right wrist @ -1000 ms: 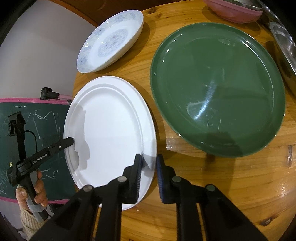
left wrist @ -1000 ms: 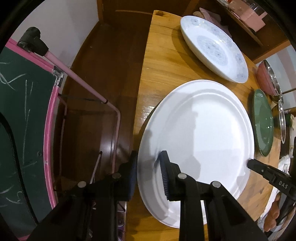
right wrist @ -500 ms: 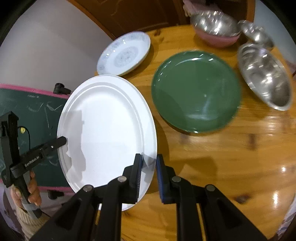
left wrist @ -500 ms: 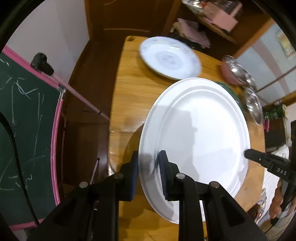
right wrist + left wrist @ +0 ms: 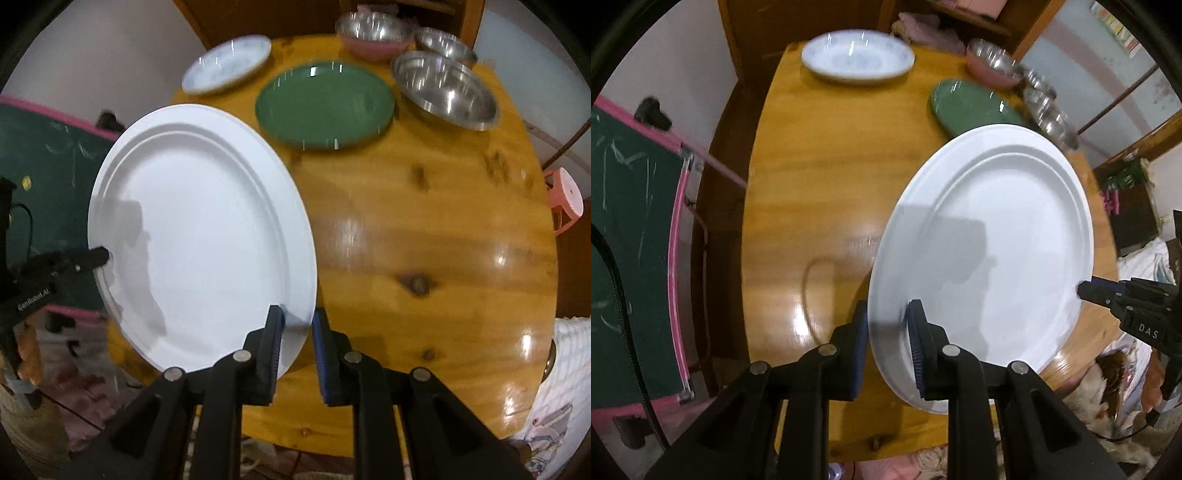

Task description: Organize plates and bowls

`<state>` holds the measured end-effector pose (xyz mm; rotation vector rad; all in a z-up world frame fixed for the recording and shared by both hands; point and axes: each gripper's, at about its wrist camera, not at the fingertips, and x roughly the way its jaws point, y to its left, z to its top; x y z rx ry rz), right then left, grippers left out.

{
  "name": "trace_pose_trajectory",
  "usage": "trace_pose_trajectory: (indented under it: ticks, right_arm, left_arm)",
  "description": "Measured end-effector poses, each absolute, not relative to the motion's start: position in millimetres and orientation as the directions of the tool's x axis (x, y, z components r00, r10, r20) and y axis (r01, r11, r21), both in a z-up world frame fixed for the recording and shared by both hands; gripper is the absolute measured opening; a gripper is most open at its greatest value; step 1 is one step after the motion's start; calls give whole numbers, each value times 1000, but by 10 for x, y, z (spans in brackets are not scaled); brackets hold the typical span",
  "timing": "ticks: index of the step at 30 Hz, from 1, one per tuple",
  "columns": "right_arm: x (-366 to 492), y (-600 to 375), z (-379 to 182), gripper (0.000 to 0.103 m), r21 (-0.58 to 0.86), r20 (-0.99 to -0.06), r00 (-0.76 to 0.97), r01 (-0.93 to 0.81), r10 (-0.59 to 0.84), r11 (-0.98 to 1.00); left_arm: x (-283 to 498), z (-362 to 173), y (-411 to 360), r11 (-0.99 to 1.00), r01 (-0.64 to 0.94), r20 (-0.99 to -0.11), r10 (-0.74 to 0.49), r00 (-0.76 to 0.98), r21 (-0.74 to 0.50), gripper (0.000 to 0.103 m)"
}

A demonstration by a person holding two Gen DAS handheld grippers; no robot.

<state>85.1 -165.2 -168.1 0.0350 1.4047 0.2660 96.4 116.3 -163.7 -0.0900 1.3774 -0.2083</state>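
Left wrist view shows a chalkboard (image 5: 631,236) left of the left gripper (image 5: 886,343), whose fingers clench the white plate (image 5: 990,258) rim above the tabletop (image 5: 820,206). Only the right wrist view shows a pink stool (image 5: 565,195); the right gripper (image 5: 297,332) grasps the opposite rim. Ahead sit a green plate (image 5: 325,103), patterned plate (image 5: 227,64) and steel bowls (image 5: 443,88).

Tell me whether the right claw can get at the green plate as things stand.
Probably not yet. The right claw is shut on the white plate's rim, shared with the left claw. The green plate itself lies uncovered on the table.
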Motion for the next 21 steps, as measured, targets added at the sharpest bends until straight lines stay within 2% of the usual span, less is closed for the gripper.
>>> trace_pose_trajectory:
  ticks: [7,18,19,21]
  right_arm:
    - [766,-1547,-2133,16,222,-972,43,-142,230,965]
    - [804,-1428,-2201,18,206,-976,30,-178,214,962]
    - [786,-1440,-2201,19,208,-976,25,-181,216,961]
    - [784,-1436,-2202,20,206,-977,21,-186,213,961]
  left_arm:
    - [841,-2082,1304,982,24,-977,-186,107,-185,20]
    - [846,-2279,1375,989,-3,-982,-149,113,-150,21]
    - [852,-2279,1382,989,-3,-982,-147,116,-148,22]
    - [872,-2268,1400,989,-2,-982,-145,124,-146,30]
